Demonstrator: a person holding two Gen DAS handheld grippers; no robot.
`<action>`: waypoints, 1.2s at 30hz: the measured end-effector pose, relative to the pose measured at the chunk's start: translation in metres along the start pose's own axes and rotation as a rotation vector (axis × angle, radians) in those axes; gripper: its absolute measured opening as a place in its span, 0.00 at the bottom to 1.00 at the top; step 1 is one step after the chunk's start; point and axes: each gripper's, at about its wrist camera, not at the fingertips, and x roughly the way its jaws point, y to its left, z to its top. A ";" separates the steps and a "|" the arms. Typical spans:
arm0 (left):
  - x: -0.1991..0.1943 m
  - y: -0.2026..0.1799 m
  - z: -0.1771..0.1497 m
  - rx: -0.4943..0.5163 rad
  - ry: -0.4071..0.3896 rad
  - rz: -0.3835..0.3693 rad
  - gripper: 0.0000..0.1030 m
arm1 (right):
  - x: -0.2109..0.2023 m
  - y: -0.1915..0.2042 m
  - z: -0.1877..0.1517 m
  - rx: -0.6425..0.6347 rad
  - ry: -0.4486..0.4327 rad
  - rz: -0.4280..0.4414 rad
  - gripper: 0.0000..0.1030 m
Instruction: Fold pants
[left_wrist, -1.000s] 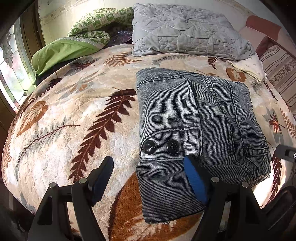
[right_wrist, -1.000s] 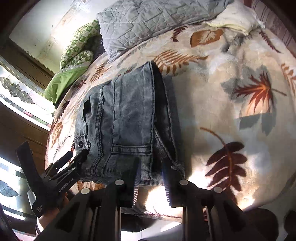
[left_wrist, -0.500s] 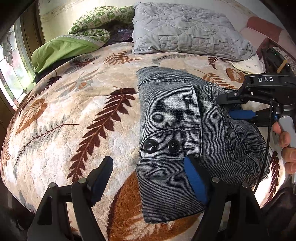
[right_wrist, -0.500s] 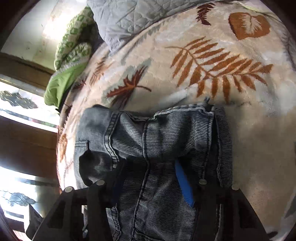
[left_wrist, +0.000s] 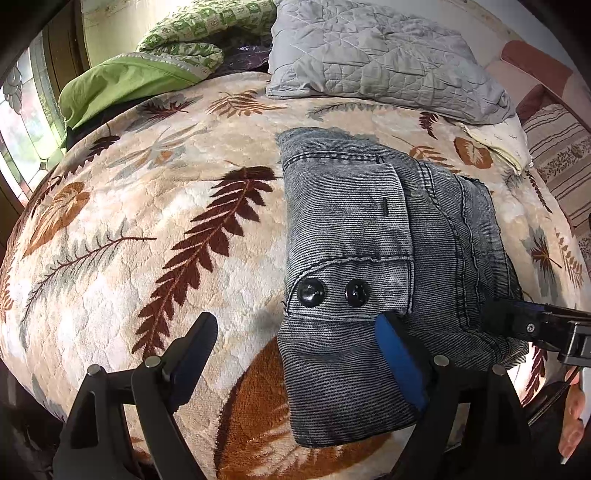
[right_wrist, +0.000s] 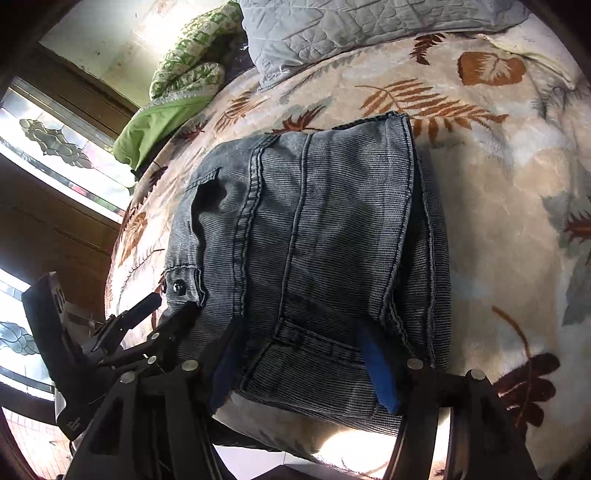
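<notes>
Right wrist, folded pants (right_wrist: 314, 240) between opening hand-held gripper (right_wrist: 303, 365)

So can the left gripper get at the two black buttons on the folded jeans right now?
Probably yes: the left gripper, jaws opening with nothing pinched, sits just below the black buttons on the folded jeans, and nothing covers them.

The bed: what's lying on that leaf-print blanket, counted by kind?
Folded grey denim pants: 1
Grey quilted pillow: 1
Green bedding bundle: 1
Cream pillow: 1
Total: 4
</notes>
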 end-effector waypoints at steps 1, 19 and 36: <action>-0.007 0.004 0.002 -0.025 -0.011 -0.020 0.85 | 0.001 0.000 -0.001 -0.007 -0.003 -0.004 0.64; 0.004 -0.001 -0.010 0.032 -0.007 0.007 0.85 | -0.015 0.018 0.096 -0.016 -0.047 0.099 0.71; 0.071 0.076 0.053 -0.449 0.205 -0.719 0.85 | 0.009 0.015 0.004 -0.123 0.045 -0.055 0.75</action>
